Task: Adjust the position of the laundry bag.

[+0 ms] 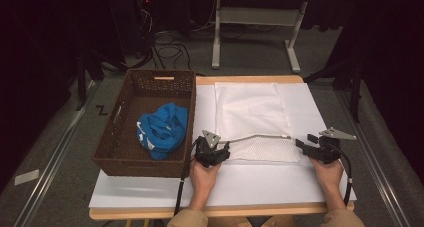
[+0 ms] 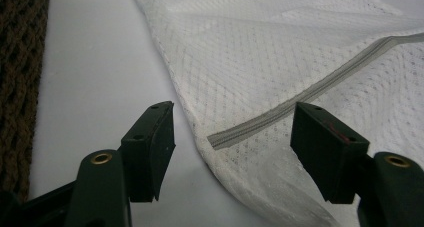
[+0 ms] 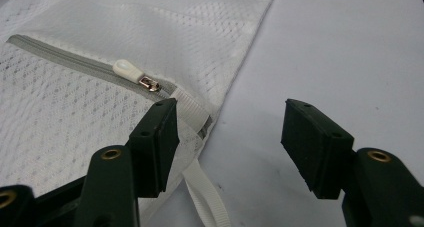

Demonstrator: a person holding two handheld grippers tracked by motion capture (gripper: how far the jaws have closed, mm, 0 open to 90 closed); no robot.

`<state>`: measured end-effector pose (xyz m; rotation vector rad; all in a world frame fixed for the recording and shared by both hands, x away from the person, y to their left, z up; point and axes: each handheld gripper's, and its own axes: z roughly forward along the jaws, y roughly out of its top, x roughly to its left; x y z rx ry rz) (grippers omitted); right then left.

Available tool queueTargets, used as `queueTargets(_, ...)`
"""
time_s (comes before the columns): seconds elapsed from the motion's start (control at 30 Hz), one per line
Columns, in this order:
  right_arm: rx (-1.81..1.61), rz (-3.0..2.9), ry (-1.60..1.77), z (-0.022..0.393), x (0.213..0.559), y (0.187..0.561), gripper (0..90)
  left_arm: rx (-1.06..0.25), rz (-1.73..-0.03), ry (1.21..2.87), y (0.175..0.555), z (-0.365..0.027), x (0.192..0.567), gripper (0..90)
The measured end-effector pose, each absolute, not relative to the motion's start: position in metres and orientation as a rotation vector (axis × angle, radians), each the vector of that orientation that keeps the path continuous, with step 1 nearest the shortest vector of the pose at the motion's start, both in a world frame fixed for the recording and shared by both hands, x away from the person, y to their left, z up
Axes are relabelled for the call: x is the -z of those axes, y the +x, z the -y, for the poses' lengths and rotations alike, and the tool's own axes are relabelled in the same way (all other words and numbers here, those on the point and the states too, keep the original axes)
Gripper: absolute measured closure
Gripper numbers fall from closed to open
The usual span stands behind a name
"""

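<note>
brown basket [image 1: 125, 137] at left of table [image 1: 160, 192], blue cloth [image 1: 162, 129] inside it. white mesh bag [image 1: 260, 117] lies flat mid-table, just right of the basket, grey zipper [image 1: 255, 136] running across its near end. left gripper [image 1: 212, 154] at the bag's near left corner, jaws wide, corner and zipper end [image 2: 215, 139] between them, pads not pressing. right gripper [image 1: 310, 146] at the near right corner, jaws wide, nothing gripped; zipper pull [image 3: 131, 71] and a white strap [image 3: 200, 192] just by its left jaw.

both hands low, left gripper [image 1: 214, 154] and right gripper [image 1: 306, 143] gaping.
</note>
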<state>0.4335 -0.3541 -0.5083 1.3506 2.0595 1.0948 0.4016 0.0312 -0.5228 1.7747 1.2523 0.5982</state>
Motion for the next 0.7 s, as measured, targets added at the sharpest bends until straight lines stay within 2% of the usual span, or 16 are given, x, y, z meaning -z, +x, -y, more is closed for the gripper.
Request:
queueTargets(0.33,-1.089,-2.061,1.346,0.3532,0.5084,0.4333,40.2,-0.593,-1.25,1.784,0.4024,-0.0307,0.5229,34.8)
queueTargets(0.7,-1.061,-2.085,1.312,0.349,0.5084,0.433,41.2,-0.602,-1.251,1.79,0.4019,-0.0299,0.5225,31.2)
